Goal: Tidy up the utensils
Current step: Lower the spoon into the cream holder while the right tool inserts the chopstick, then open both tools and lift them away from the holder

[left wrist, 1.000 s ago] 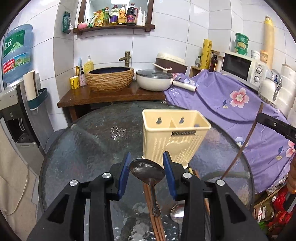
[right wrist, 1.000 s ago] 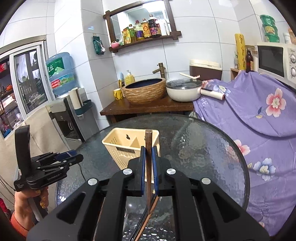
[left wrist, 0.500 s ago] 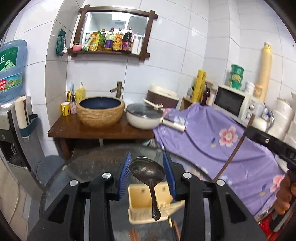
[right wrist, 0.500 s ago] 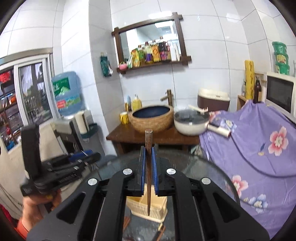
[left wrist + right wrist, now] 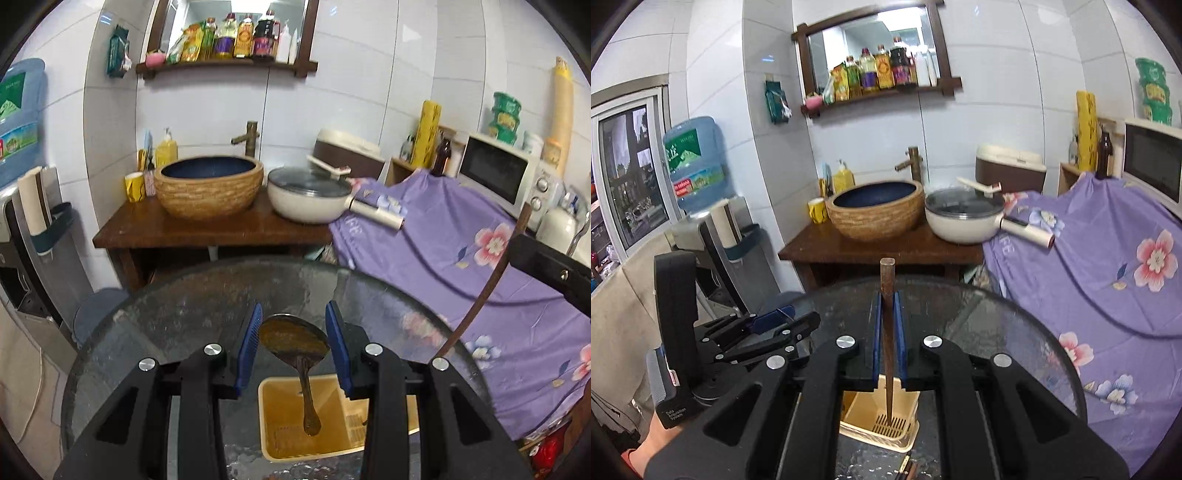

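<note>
My left gripper is shut on a dark metal spoon, gripped by its bowl, with the handle hanging down over the open cream plastic utensil holder on the round glass table. My right gripper is shut on a dark brown chopstick, held upright with its lower end over the holder. The chopstick also shows in the left wrist view. The left gripper shows at the left of the right wrist view.
More chopsticks lie on the glass below the holder. Behind the table stands a wooden stand with a woven basin and a white pot. A purple flowered cloth covers the counter at right, with a microwave.
Both grippers have risen and now look down into the holder from above. The spoon handle and the chopstick end now hang over its opening. Both grips are unchanged.
</note>
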